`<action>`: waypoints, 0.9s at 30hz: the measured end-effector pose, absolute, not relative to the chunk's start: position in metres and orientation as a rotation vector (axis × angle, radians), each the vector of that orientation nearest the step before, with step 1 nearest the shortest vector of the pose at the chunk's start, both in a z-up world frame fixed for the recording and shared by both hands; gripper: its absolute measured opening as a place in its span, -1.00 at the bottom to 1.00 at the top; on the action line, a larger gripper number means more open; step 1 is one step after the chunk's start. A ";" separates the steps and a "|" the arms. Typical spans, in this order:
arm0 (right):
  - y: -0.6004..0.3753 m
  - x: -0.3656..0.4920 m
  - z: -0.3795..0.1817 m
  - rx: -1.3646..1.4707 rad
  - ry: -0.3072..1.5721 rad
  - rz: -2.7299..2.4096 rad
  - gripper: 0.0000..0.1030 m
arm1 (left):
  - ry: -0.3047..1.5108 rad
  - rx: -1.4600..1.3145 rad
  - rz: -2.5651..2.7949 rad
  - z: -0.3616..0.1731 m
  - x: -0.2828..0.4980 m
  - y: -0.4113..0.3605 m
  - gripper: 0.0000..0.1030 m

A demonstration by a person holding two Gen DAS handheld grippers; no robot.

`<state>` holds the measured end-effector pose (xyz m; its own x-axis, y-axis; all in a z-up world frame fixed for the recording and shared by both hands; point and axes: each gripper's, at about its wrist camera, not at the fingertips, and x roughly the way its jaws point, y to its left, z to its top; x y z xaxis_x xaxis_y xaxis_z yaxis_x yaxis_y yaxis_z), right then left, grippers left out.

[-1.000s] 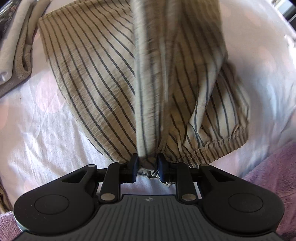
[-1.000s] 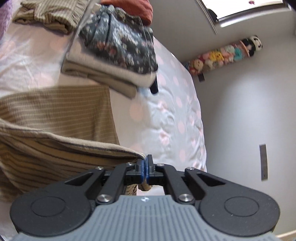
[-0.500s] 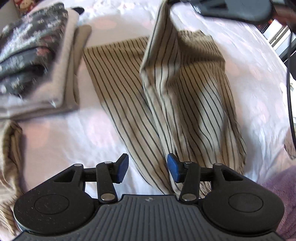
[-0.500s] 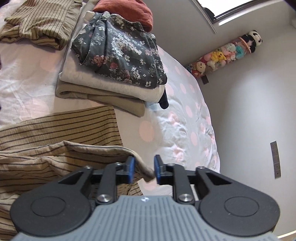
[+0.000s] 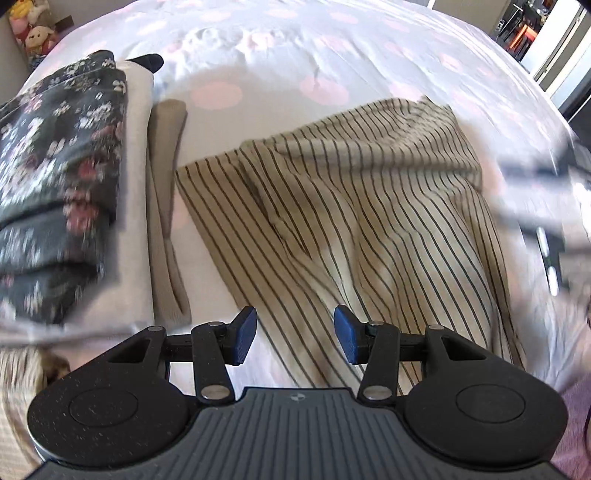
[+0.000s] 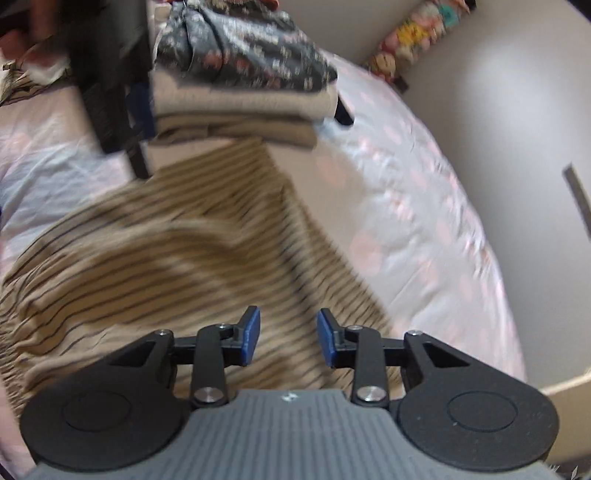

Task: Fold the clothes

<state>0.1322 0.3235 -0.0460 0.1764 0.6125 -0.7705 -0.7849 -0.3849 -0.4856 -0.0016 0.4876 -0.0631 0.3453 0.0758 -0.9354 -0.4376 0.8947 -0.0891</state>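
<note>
A beige garment with thin dark stripes (image 5: 351, 206) lies loosely folded on the bed, with a raised fold running across its middle. It also shows in the right wrist view (image 6: 177, 266), blurred. My left gripper (image 5: 294, 338) is open and empty, just above the garment's near edge. My right gripper (image 6: 288, 339) is open and empty, above the garment's other side. The right gripper appears as a blur at the right edge of the left wrist view (image 5: 543, 206). The left gripper appears as a dark blur at the top left of the right wrist view (image 6: 110, 81).
A stack of folded clothes topped by a dark floral piece (image 5: 62, 177) sits to the left of the striped garment, also seen in the right wrist view (image 6: 243, 77). The bed sheet (image 5: 266, 62) is white with pink dots. Plush toys (image 6: 410, 33) line the wall.
Both grippers let go of the striped garment and opened. The garment dropped flat onto the bed. Both grippers have pulled back from it.
</note>
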 end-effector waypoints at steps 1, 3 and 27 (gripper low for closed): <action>0.316 0.135 -0.053 -1.262 0.235 1.499 -0.29 | 1.173 -0.357 0.350 -0.068 0.006 0.492 -0.14; 0.303 0.141 -0.067 -1.244 0.308 1.478 -0.30 | 1.159 -0.359 0.345 -0.072 0.017 0.503 -0.11; 0.300 0.209 -0.111 -0.944 0.561 1.332 -0.29 | 0.957 -0.648 0.378 -0.137 0.084 0.595 -0.83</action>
